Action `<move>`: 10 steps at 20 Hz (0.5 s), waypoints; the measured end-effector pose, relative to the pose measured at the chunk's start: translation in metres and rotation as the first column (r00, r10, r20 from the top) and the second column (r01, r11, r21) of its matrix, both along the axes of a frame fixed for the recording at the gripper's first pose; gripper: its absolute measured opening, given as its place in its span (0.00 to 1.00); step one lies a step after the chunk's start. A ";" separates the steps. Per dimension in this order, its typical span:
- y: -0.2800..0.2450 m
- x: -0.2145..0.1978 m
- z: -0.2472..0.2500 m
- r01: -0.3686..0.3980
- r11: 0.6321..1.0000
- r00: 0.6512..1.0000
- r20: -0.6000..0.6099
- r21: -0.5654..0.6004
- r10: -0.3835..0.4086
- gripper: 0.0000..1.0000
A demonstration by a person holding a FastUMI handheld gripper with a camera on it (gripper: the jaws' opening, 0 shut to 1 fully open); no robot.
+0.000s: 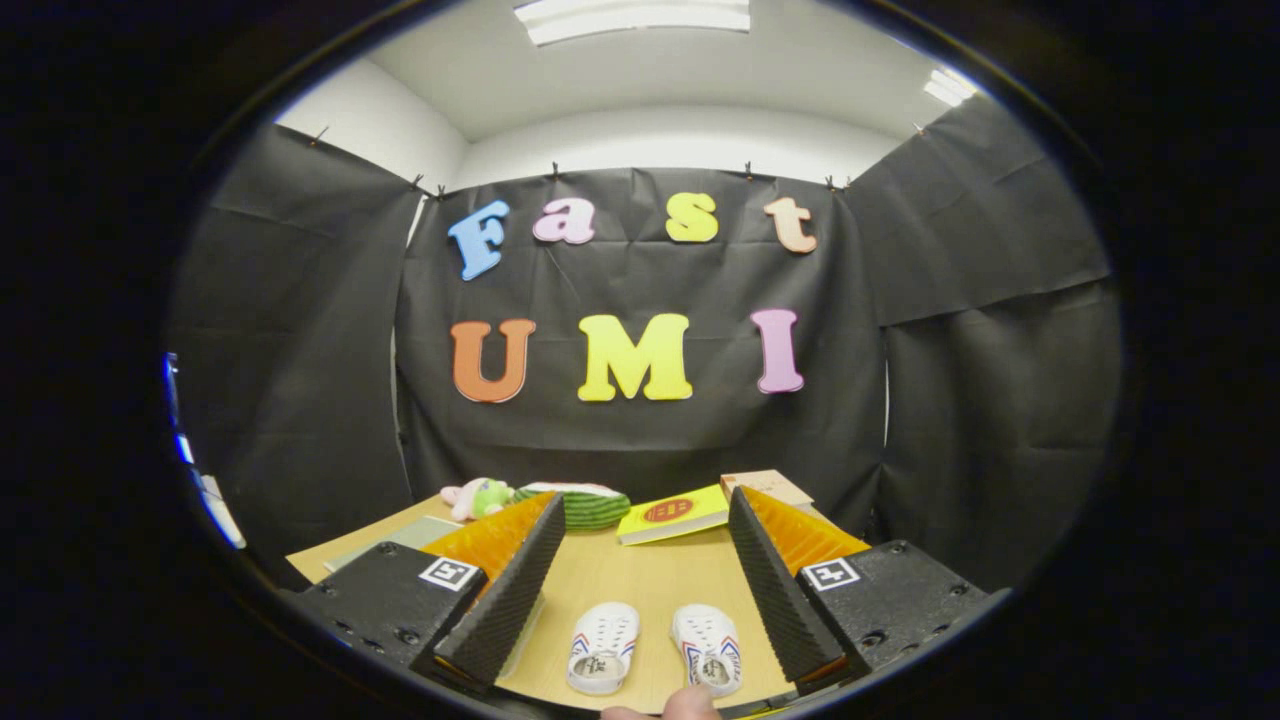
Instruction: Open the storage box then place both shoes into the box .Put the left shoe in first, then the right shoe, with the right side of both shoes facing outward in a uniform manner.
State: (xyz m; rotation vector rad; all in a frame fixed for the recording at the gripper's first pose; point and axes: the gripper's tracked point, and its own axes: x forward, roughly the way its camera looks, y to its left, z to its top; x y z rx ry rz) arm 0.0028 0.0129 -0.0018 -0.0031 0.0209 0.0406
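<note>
Two white shoes low in the frame, side by side on the table, toes pointing away: left shoe and right shoe, a narrow gap between. Gripper spread wide, grasping nothing, fingers flanking the pair. Fingertip of a hand poking in at bottom centre, just below the right shoe. Bare tabletop ahead. Lined along the far edge: plush toy, striped green cushion, yellow book, small box.
</note>
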 end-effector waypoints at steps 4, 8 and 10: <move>0.004 0.001 0.000 -0.015 1.000 1.000 -0.010 0.000 0.015 1.00; 0.006 0.002 0.001 -0.023 1.000 1.000 -0.012 -0.005 0.023 1.00; 0.007 0.003 -0.001 -0.030 1.000 0.999 -0.018 -0.005 0.029 1.00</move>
